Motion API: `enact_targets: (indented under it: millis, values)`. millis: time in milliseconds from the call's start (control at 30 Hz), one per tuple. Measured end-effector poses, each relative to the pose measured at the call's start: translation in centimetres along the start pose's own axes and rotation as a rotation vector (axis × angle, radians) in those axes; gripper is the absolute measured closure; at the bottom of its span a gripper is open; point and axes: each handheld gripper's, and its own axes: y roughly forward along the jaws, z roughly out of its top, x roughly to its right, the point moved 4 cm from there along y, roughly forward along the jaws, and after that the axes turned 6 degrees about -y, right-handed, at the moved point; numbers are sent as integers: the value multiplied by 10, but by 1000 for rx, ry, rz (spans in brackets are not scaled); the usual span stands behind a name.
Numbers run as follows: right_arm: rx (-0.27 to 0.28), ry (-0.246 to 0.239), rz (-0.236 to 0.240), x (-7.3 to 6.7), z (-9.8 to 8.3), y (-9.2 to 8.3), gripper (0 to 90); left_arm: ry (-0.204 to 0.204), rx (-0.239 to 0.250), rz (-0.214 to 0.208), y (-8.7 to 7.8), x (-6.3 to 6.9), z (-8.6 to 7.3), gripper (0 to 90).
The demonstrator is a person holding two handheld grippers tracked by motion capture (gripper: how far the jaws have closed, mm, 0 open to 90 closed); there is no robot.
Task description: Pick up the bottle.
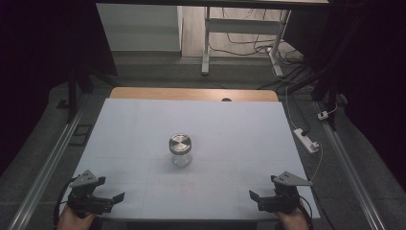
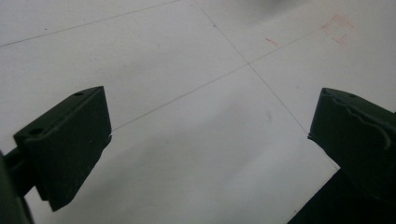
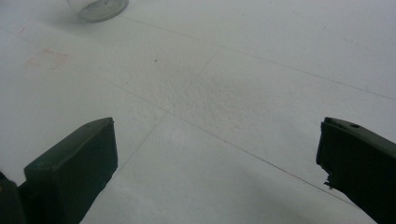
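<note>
A clear glass jar (image 1: 180,150) with a round metal lid stands upright near the middle of the white table top (image 1: 143,124). Its base (image 3: 98,8) shows at the top left of the right gripper view. My left gripper (image 1: 106,200) rests at the near left corner of the table, jaws wide apart with nothing between them; its own view (image 2: 210,135) looks onto bare white surface. At the near right corner my right gripper (image 1: 258,197) is likewise open and empty (image 3: 217,149). Both point inward, well short of the jar.
A wooden strip (image 1: 194,94) edges the table's far side. A white power strip (image 1: 306,140) and cables lie on the floor to the right. Metal rails (image 1: 52,158) run along both sides. A faint red square mark (image 2: 338,29) is drawn on the table.
</note>
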Motion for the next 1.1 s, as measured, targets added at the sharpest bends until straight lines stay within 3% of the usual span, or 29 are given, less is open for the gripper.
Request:
enact_targets:
  millis: [300,467,1100]
  values:
    - [-15,-26,11,-3,0,1,0,2,0,-4,0,0,0,0]
    - [-38,0,33,-4,0,1,0,1,4,-3,-1,0,0,0]
    - [-46,26,30,0,-2,2,0,16,-2,18,1,3,3,0]
